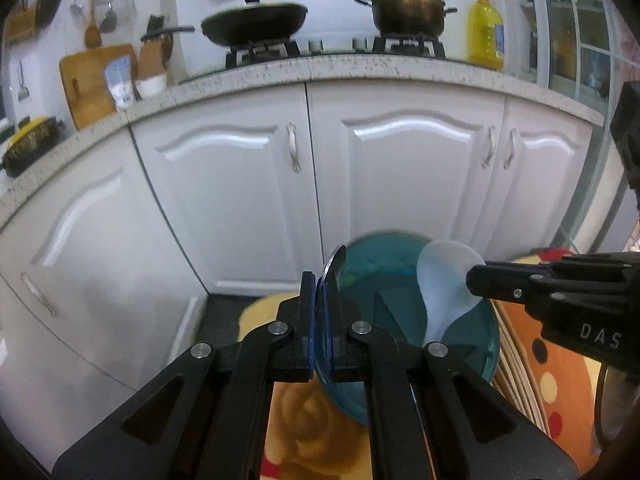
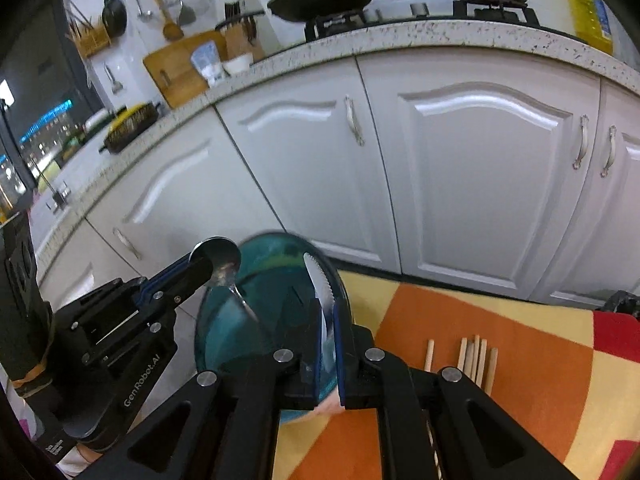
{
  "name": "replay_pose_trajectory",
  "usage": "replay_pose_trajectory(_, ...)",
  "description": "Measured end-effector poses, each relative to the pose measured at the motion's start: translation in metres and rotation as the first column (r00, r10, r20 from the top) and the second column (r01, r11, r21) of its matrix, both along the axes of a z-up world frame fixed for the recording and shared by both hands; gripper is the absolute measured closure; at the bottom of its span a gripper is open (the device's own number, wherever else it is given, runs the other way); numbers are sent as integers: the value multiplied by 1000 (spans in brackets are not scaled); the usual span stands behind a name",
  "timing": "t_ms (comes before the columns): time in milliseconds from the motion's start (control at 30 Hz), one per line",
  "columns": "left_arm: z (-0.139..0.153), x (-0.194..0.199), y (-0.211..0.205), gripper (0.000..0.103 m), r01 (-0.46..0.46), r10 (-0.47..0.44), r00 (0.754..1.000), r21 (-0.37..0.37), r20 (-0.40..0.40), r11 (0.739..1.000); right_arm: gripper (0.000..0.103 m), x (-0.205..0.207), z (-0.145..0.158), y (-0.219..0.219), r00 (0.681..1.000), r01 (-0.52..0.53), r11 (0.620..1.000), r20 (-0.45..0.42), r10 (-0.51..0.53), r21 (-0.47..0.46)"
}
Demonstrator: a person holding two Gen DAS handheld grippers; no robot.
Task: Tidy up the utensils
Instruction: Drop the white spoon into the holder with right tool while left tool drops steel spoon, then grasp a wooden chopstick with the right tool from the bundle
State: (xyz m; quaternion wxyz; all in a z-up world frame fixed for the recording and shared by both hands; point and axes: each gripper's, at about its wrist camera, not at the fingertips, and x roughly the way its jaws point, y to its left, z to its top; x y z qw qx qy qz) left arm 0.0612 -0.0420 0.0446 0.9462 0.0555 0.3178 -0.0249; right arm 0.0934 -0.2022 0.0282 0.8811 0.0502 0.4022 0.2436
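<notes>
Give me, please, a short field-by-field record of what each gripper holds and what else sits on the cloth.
left gripper: shut on metal spoon
right gripper: shut on white plastic spoon
teal bowl: both spoons over it
wooden chopsticks: lying on patterned cloth, right of bowl
backdrop: white cabinets

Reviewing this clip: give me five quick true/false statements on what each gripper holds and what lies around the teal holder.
1. The left gripper is shut on a metal spoon. True.
2. The right gripper is open and holds nothing. False: it is shut on a white plastic spoon.
3. Both utensils are above the teal holder. True.
4. Wooden chopsticks lie on the patterned cloth. True.
5. The chopsticks stand inside the teal holder. False: they lie on the cloth beside it.
</notes>
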Motion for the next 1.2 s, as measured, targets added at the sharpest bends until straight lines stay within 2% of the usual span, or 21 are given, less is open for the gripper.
replay_pose_trajectory(67, -2, -2, 0, 102, -10, 10, 1000, -11, -8, 1000, 87, -3, 1, -1, 1000, 2, 1000, 8, -2, -8)
replay_pose_trajectory(100, -1, -3, 0, 101, -12, 11, 1000, -17, -10, 1000, 70, -6, 3, -2, 1000, 6, 1000, 13, -6, -6)
replay_pose_trajectory(133, 0, -3, 2, 100, -15, 14, 1000, -29, -16, 999, 62, -7, 4, -4, 1000, 9, 1000, 17, -9, 1)
replay_pose_trajectory(167, 0, -3, 3, 97, -16, 15, 1000, -44, -27, 999, 62, -9, 6, -5, 1000, 10, 1000, 20, -10, 5)
replay_pose_trajectory(300, 5, -7, 10, 73, -28, 24, 999, -84, -42, 996, 62, -16, 10, -11, 999, 26, 999, 19, -26, 19)
replay_pose_trajectory(467, 15, -21, 15, 62, -34, 29, 999, -131, -39, 991, 62, -30, 12, -17, 999, 44, 999, 24, -44, -3)
replay_pose_trajectory(600, 22, -32, 14, 58, -25, 21, 999, -144, -34, 989, 61, -45, 13, -26, 998, 60, 998, 30, -59, -21)
replay_pose_trajectory(1133, 30, -74, -27, 58, 83, -92, 995, -173, -48, 981, 57, -98, 9, -78, 984, 176, 983, 27, -175, -57)
replay_pose_trajectory(1200, 28, -78, -34, 58, 100, -111, 992, -173, -54, 980, 53, -102, 7, -85, 981, 192, 979, 20, -191, -61)
